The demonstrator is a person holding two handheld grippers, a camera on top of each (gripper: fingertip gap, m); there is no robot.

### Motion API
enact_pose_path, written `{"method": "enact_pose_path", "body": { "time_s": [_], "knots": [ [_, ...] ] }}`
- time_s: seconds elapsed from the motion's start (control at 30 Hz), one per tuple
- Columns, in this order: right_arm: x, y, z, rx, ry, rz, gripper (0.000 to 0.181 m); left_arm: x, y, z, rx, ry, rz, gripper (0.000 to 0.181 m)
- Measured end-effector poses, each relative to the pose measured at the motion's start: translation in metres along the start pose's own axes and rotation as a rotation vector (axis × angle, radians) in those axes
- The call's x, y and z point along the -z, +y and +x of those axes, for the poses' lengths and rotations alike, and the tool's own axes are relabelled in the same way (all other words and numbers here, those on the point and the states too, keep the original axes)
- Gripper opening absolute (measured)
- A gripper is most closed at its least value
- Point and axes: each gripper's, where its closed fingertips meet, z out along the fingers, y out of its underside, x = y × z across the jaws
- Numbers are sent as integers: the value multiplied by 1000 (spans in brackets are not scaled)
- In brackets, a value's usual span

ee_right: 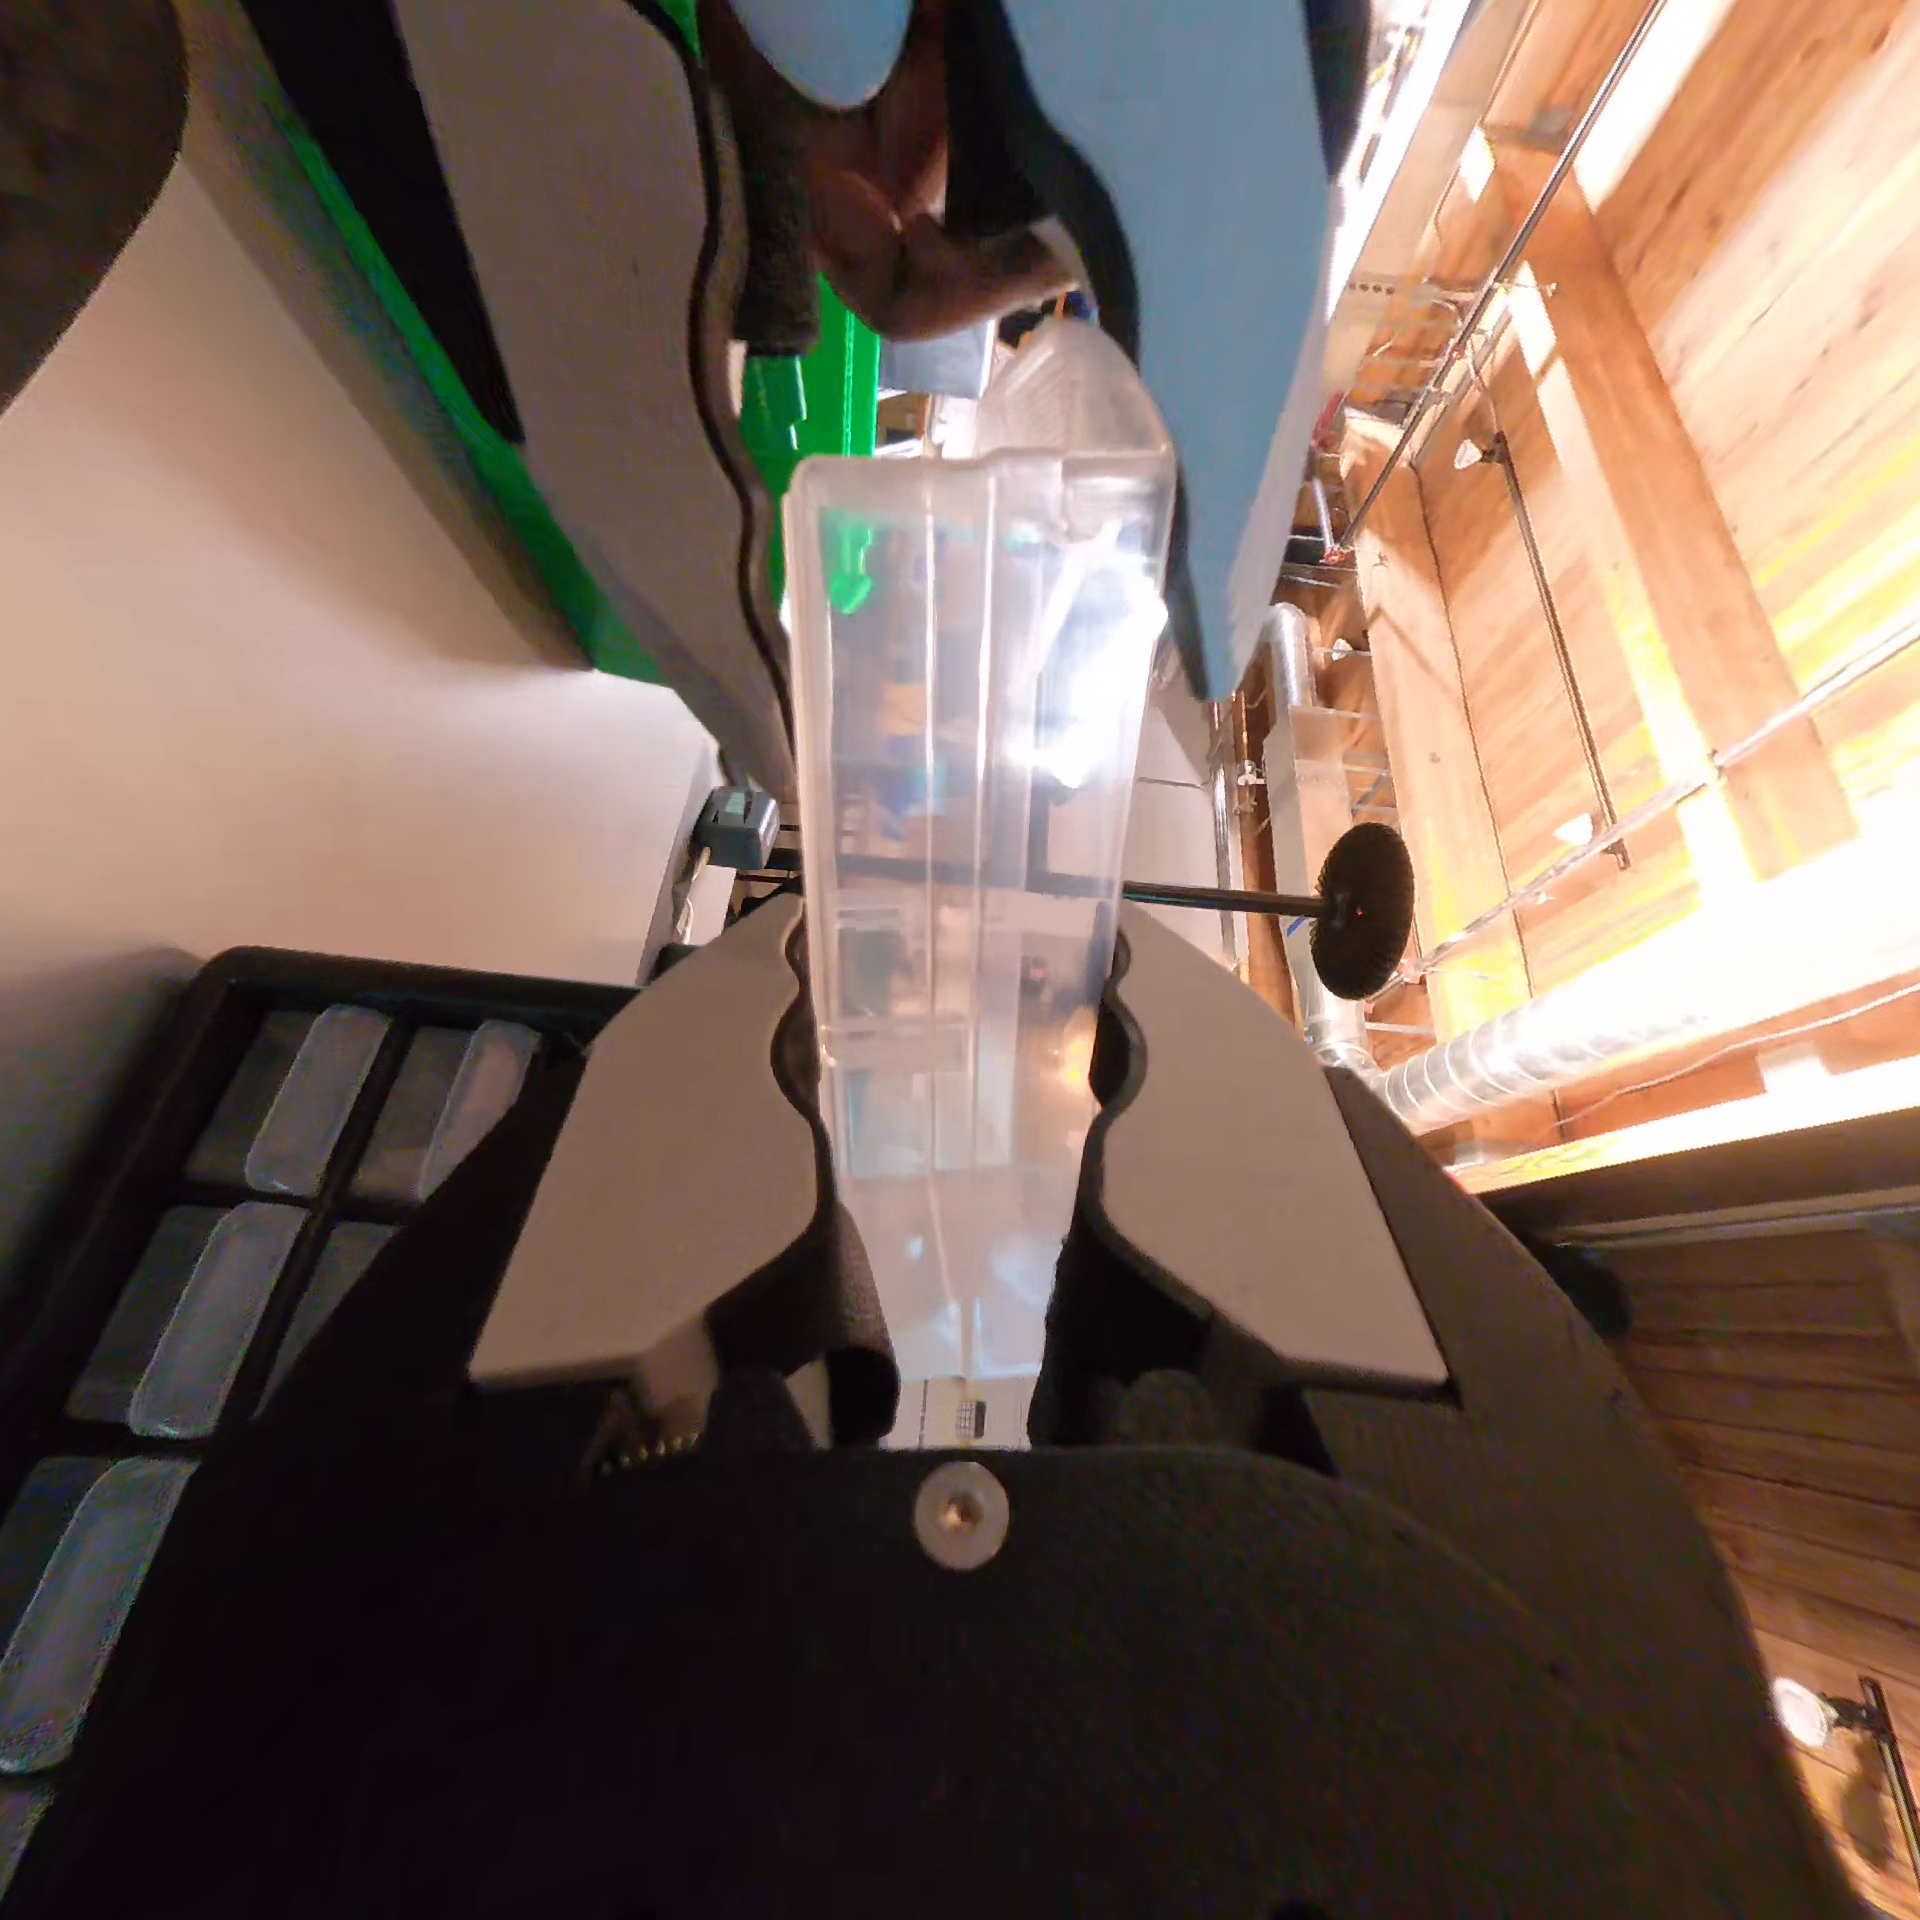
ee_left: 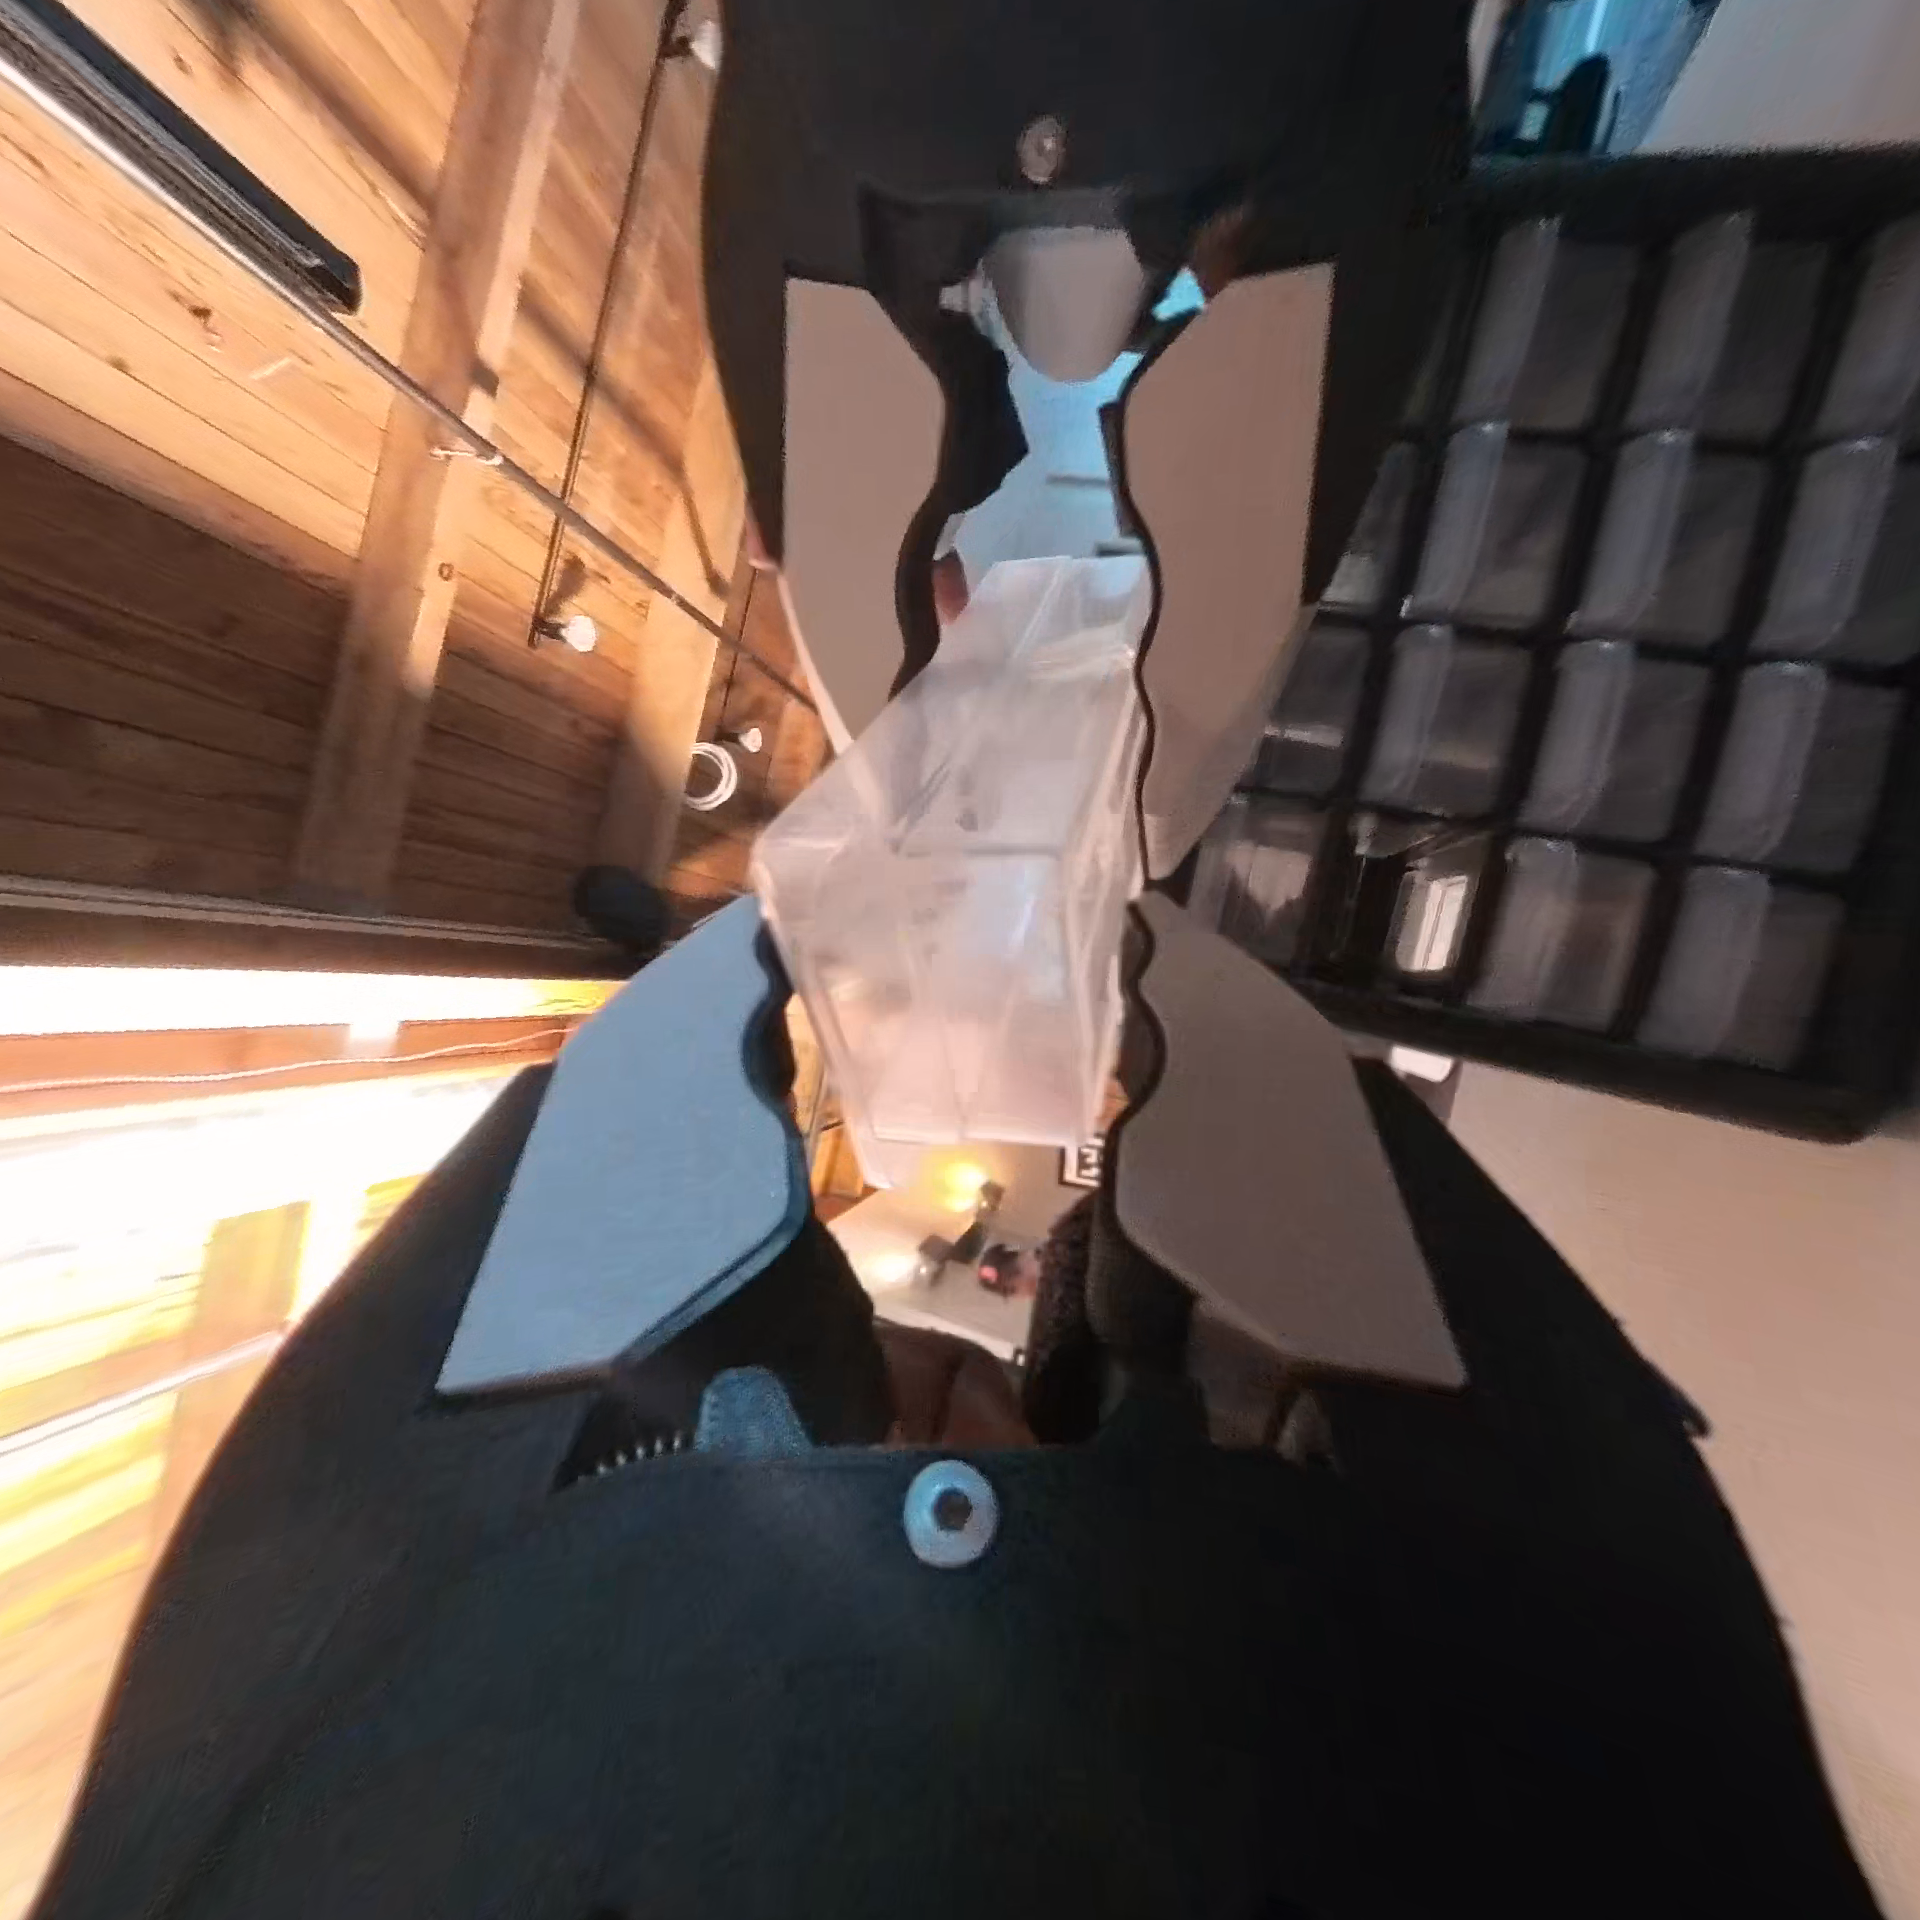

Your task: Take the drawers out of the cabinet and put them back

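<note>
A clear plastic drawer is held in the air between both grippers, which face each other. My left gripper is shut on one end of it. My right gripper grips the other end from the opposite side. In the right wrist view my right gripper clamps the drawer across its width, and the left gripper closes on the far end. The black cabinet with several clear drawers stands to the side; one slot looks open. It also shows in the right wrist view.
Both views are rolled sideways. A white surface lies beside the cabinet. A wooden ceiling with beams and lamps fills the other side. A black round fan on a rod and a green panel show behind the drawer.
</note>
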Motion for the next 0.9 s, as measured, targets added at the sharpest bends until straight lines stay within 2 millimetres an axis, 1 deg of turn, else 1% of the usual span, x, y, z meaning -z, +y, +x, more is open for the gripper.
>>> {"method": "enact_pose_path", "body": {
  "time_s": [0.13, 0.23, 0.33, 0.4, 0.57, 0.67, 0.8, 0.9],
  "knots": [
    [1, 1, 1, -9, 13, 3, 50, -2, -2, 1, -13, 13, -1, 57],
    [2, 4, 1, 9, 32, -9, 51, -2, -4, 4, 12, 44, -10, 53],
    [4, 4, -1, -23, 25, 18, 52, -2, -7, 6, 34, 77, -14, 52],
    [5, 2, -1, -55, 27, 35, 51, -2, -7, 5, 20, 75, -25, 52],
    [2, 4, -5, -80, -4, 11, 48, -4, -4, 4, -28, 42, -39, 54],
    [1, 7, -6, -144, -22, 15, 47, -5, -5, 2, -52, -3, -35, 59],
    [3, 8, -7, -140, -6, 21, 47, -11, -11, 3, -60, 6, -33, 61],
    [7, 13, -5, -141, 6, 2, 47, -17, -14, 2, -56, -6, -24, 61]
  ]
}}
